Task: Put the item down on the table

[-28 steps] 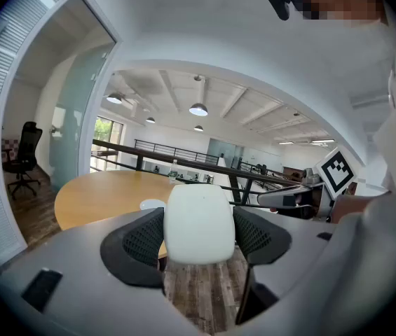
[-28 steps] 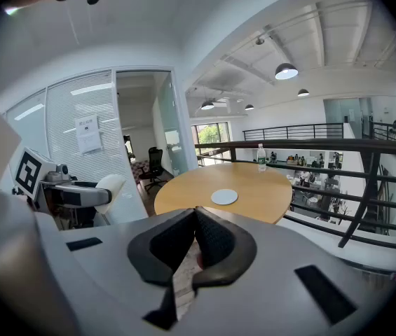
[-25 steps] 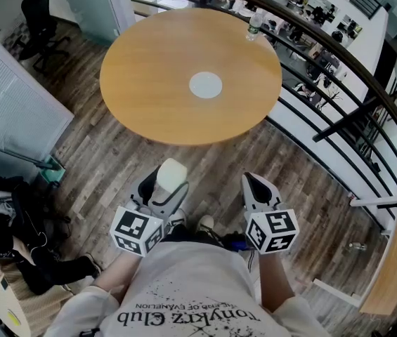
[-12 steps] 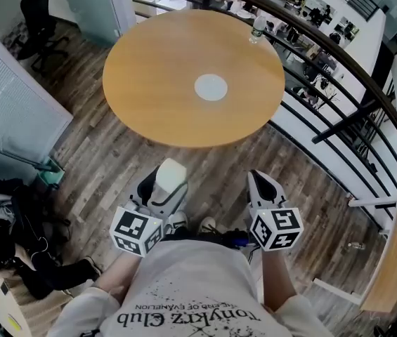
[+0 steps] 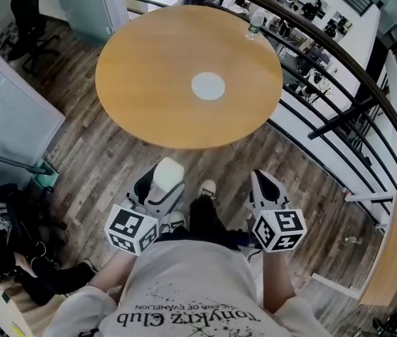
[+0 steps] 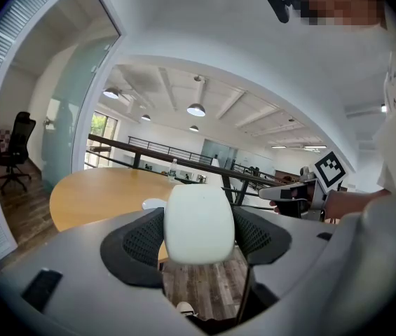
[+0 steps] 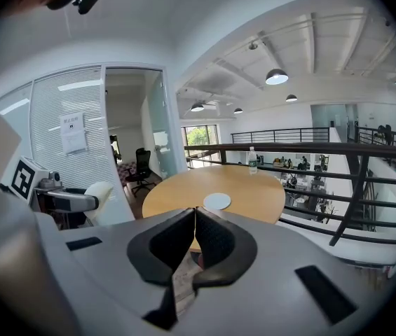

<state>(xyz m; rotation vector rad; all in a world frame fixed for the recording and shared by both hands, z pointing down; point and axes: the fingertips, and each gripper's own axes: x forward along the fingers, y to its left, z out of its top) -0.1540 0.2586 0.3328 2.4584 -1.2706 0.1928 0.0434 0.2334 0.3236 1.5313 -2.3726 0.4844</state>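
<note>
Head view: a white rounded block [image 5: 168, 175] is held in the left claw [image 5: 163, 187] over the wooden floor [image 5: 100, 153], at 6 o'clock of the round wooden worktop [image 5: 149, 69] and apart from it.
Left gripper view: the jaws are clamped on the block's sides.
Right gripper view: the right claw [image 7: 195, 224] is seen with its jaws pressed together.

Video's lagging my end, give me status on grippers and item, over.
Left gripper shut on white item. Right gripper shut, empty. Item short of table, over floor. Disc, bottle on table.
</note>
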